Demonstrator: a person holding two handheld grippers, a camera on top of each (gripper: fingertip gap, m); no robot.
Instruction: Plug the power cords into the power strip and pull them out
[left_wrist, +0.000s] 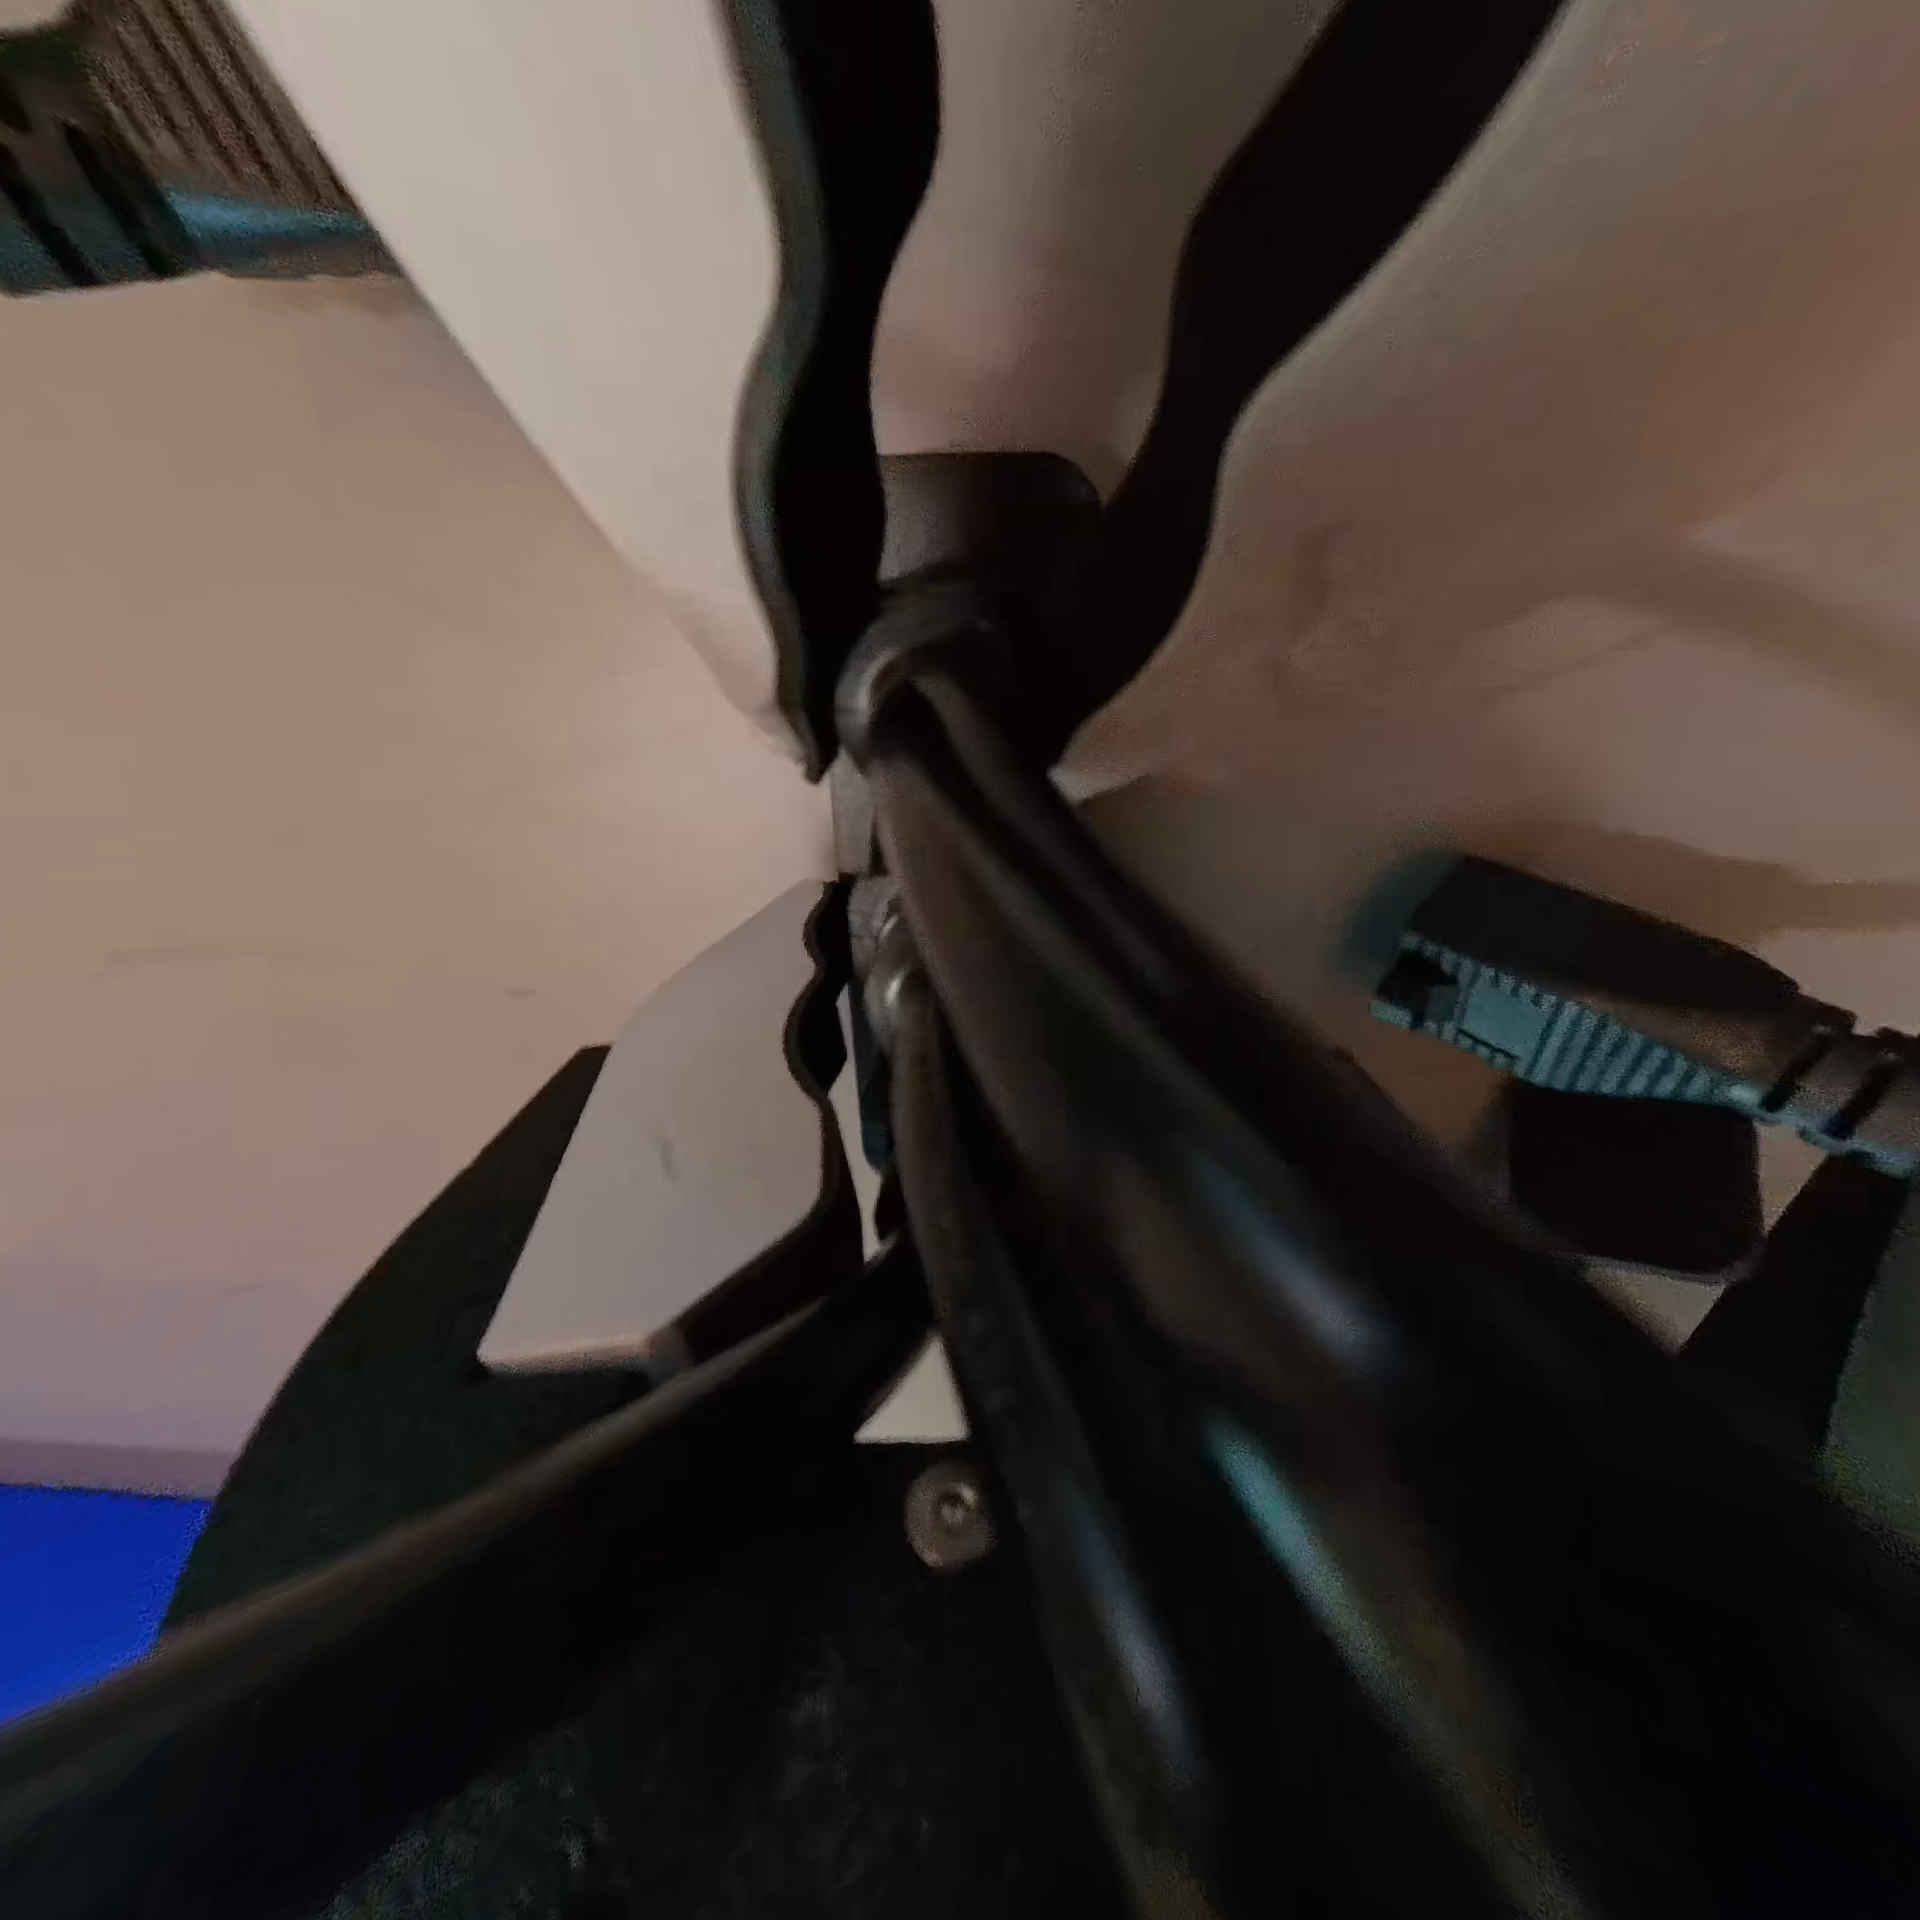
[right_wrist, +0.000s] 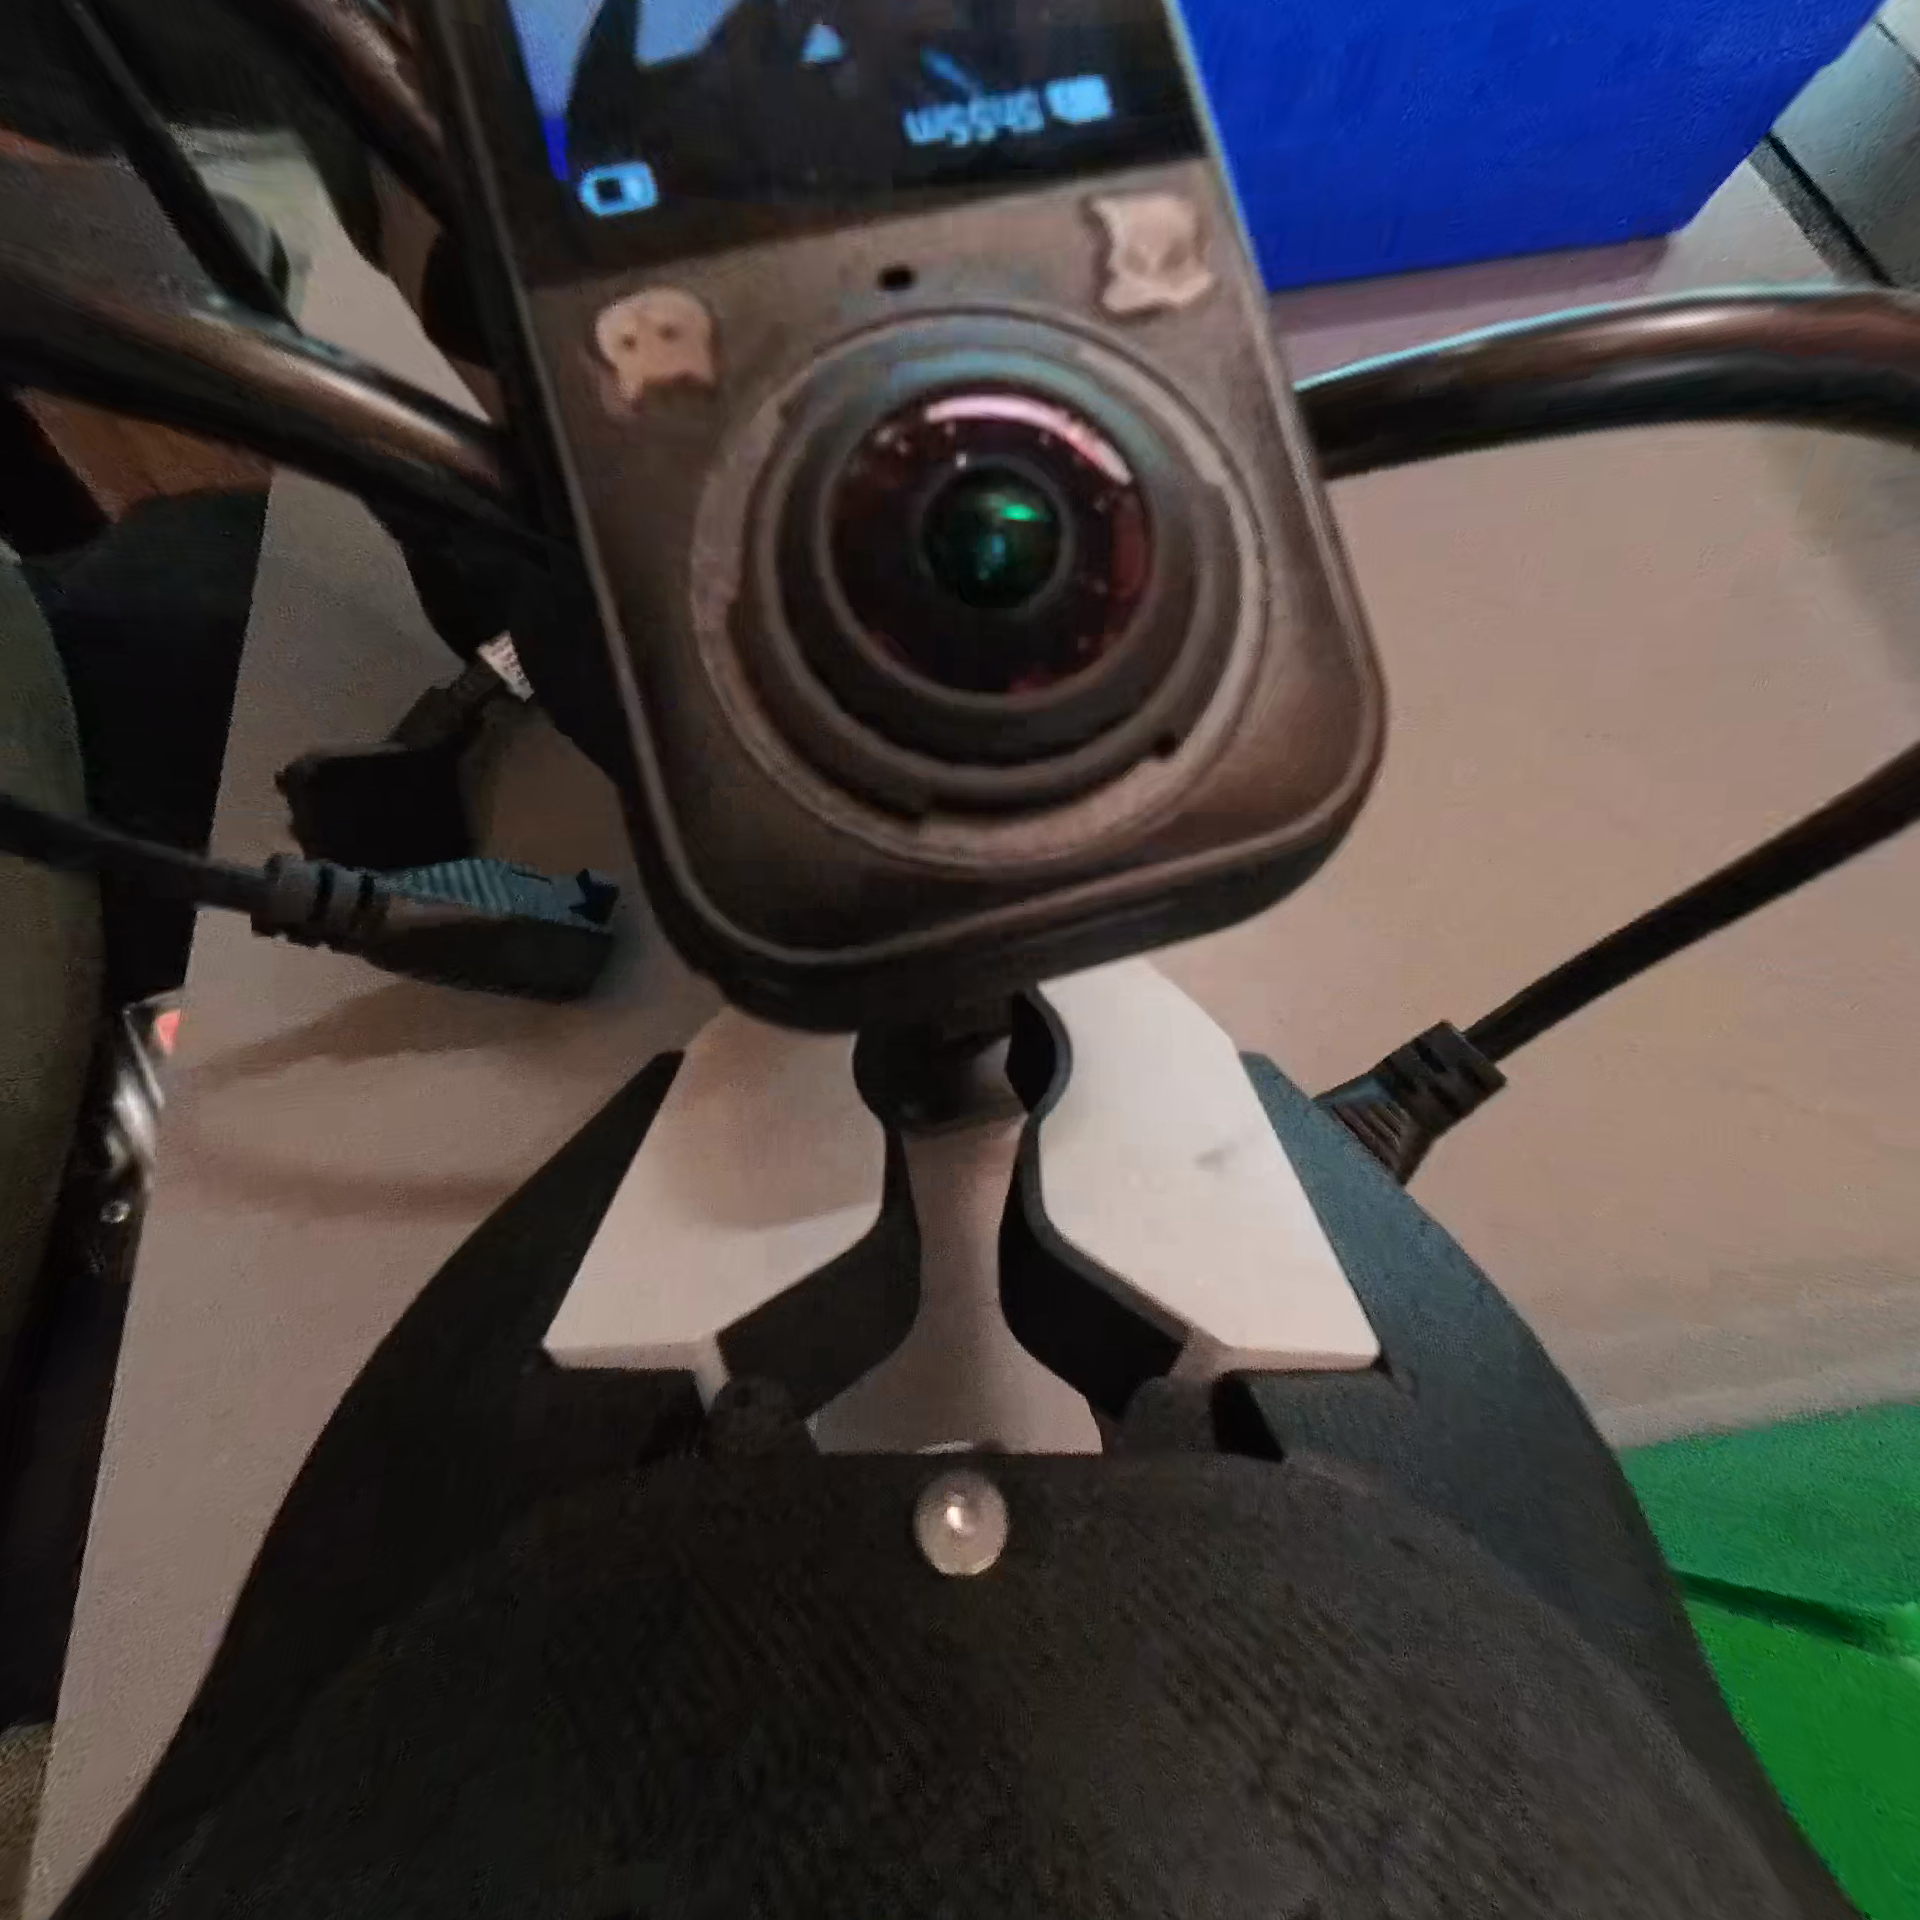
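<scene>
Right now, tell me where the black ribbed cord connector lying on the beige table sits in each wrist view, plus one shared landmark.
Left wrist view: the black ribbed cord connector lies at the right edge, just below mid-height.
Right wrist view: it lies left of centre, at mid-height, beside the dark round-lensed camera.
Shared landmark: the bright blue surface, bottom left in the left view, top right in the right.

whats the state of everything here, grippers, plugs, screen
left gripper: fingers hidden behind the cords, cannot tell
right gripper: open, narrow gap, nothing held
grey-ribbed connector: unplugged, lying on the table
camera screen: lit
</scene>
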